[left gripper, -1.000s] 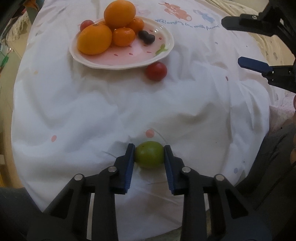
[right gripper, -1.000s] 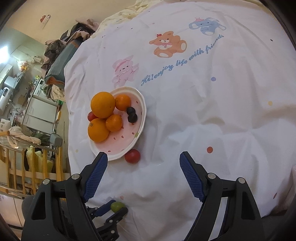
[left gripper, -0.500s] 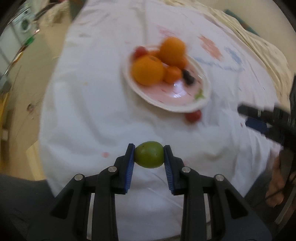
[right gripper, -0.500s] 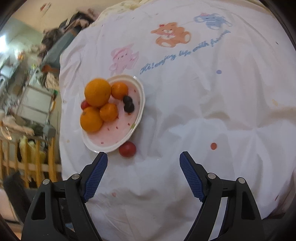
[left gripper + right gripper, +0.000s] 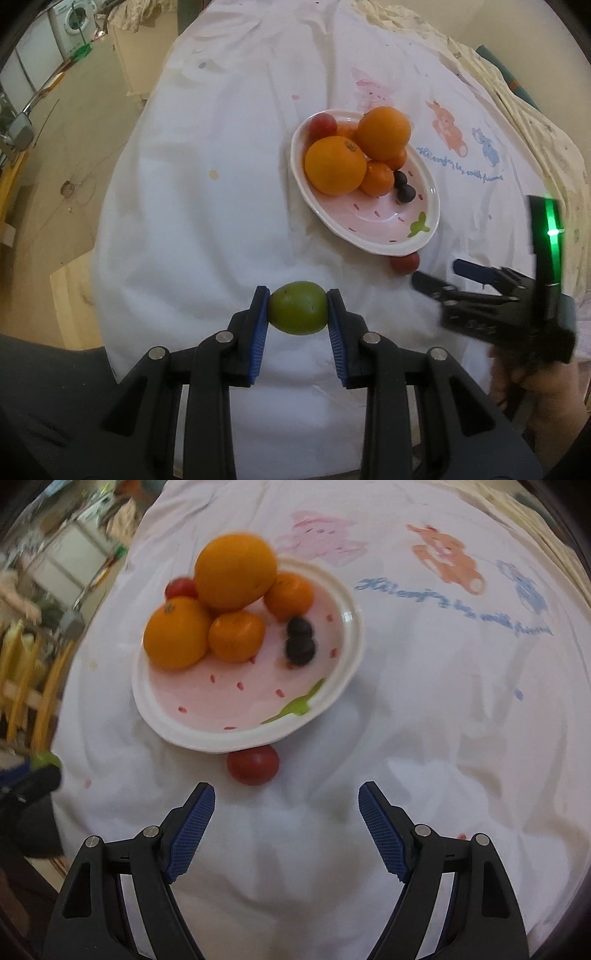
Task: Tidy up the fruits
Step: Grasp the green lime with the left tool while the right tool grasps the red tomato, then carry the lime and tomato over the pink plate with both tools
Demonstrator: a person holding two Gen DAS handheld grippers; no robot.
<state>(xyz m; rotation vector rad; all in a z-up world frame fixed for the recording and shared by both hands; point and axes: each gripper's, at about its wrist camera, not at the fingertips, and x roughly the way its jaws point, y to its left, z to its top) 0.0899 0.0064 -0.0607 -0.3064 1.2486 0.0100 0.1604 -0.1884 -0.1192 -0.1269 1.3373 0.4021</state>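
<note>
My left gripper [image 5: 297, 312] is shut on a green fruit [image 5: 297, 313] and holds it above the white cloth, short of the plate. The pink-and-white plate [image 5: 384, 221] holds several oranges [image 5: 334, 164], a red fruit [image 5: 322, 124] and two dark grapes [image 5: 404, 192]. A loose red fruit [image 5: 252, 764] lies on the cloth against the plate's near rim [image 5: 236, 744]. My right gripper [image 5: 286, 805] is open and empty, just short of that red fruit; it also shows in the left wrist view [image 5: 439, 275].
A white cloth [image 5: 221, 221] with cartoon animals and blue lettering [image 5: 450, 605] covers the table. The table's left edge drops to a tan floor [image 5: 55, 166]. A washing machine [image 5: 74, 22] stands far left.
My left gripper has lifted the green fruit off the cloth and swung toward the plate. My right gripper has come down close to the loose red fruit, still open.
</note>
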